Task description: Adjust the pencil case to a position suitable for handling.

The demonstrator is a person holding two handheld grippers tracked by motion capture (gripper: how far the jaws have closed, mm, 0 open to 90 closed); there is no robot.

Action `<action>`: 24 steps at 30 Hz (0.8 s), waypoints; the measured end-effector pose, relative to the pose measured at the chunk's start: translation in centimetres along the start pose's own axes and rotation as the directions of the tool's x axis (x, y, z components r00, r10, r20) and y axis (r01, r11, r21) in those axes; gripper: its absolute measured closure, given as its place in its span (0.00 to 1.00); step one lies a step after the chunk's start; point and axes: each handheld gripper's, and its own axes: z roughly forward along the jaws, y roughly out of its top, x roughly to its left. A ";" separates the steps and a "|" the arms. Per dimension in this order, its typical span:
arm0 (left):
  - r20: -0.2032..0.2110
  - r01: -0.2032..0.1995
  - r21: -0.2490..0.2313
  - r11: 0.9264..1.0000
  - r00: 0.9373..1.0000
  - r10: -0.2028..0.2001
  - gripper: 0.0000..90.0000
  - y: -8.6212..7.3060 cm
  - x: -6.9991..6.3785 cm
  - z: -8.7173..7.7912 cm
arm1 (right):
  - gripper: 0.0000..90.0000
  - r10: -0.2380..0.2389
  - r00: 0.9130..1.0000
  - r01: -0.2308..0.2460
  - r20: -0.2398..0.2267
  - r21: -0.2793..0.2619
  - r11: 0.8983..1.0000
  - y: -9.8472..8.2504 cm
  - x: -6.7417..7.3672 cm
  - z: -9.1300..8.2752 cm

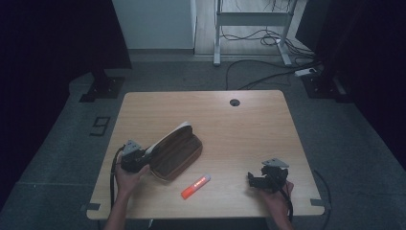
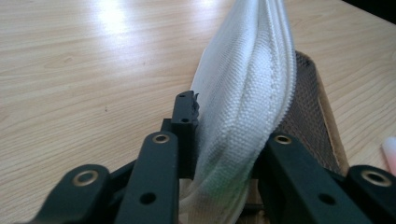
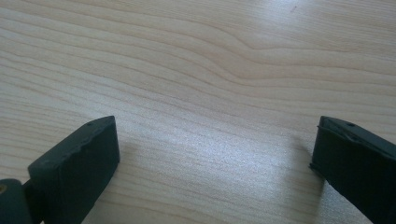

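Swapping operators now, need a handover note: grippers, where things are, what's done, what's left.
Left gripper: shut on the white flap of the pencil case, holding it lifted open.
Right gripper: open, nothing between its fingers, low over bare table near the front right.
Orange marker: lies flat on the table just in front of the case, between the two grippers, untouched.
Done: case held open.
Left, likely: pick up the marker with the right gripper and put it into the case.

Brown pencil case point(image 1: 174, 153) with white lining, orange marker point(image 1: 195, 186), wood-grain table point(image 1: 249, 124).
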 end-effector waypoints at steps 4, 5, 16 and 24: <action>0.006 0.014 -0.013 1.000 1.000 -0.014 0.75 0.1 0.0 -0.2 | 0.01 0.000 1.000 0.000 0.000 0.000 1.000 0.0 0.0 0.0; 0.006 0.014 -0.013 1.000 1.000 -0.014 0.73 0.1 0.0 -0.2 | 0.01 0.000 1.000 0.000 0.000 0.000 1.000 0.0 0.0 0.0; -0.051 -0.008 -0.058 0.998 0.999 0.005 0.35 0.4 -0.3 -2.5 | 0.01 0.000 1.000 0.000 0.000 0.000 1.000 0.0 0.0 0.0; -0.074 -0.016 -0.086 0.996 0.997 0.010 0.31 0.3 -0.6 -4.5 | 0.01 0.000 1.000 0.000 0.000 0.000 1.000 0.0 0.0 0.0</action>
